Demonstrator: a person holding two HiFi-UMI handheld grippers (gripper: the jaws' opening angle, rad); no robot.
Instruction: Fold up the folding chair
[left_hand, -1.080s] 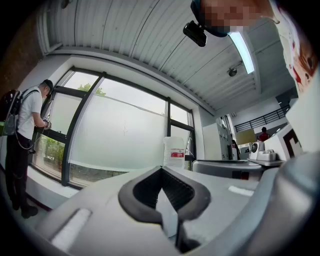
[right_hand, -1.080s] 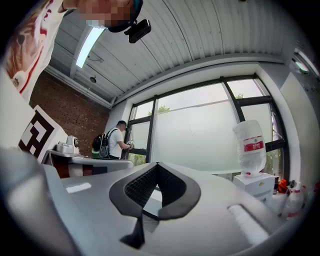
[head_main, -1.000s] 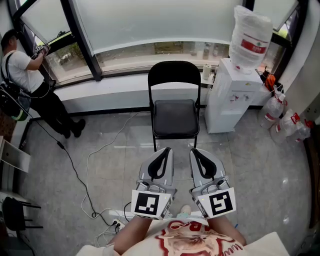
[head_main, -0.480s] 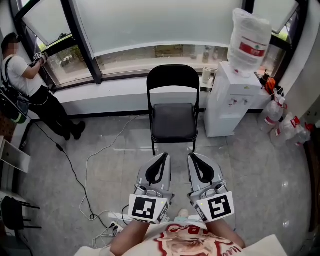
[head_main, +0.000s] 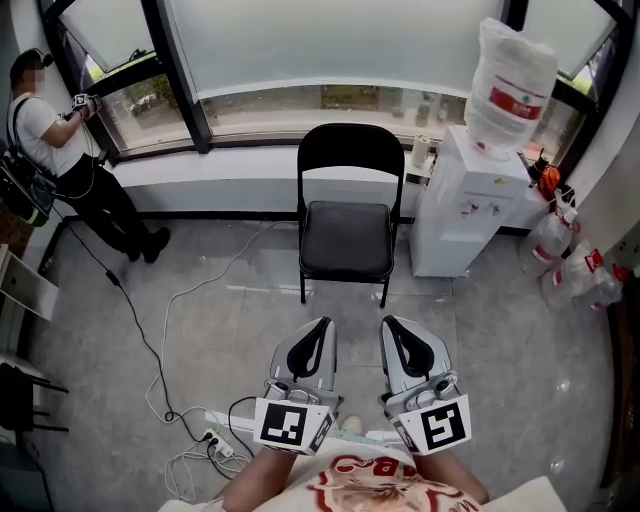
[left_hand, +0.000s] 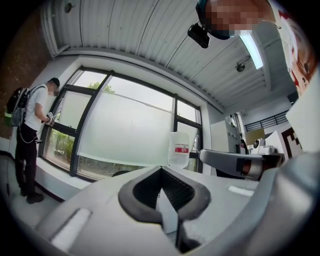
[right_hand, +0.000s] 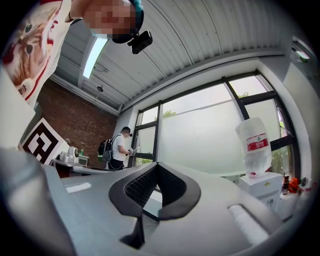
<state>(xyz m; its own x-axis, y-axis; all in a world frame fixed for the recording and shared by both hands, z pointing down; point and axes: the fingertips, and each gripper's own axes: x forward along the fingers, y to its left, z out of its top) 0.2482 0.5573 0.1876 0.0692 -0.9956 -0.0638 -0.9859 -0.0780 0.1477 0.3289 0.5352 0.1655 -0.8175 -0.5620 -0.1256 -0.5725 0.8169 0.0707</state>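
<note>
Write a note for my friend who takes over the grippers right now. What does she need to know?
Left gripper: shut, empty, held out in front of the person, well short of the chair.
Right gripper: shut, empty, right beside the left one.
Chair: black, standing open on the floor under the window, with the water dispenser next to it.
Done: nothing yet. The chair is not folded and neither gripper touches it.
Left: probably go up to the chair, open the grippers, take hold of it and fold the seat up against the back.
</note>
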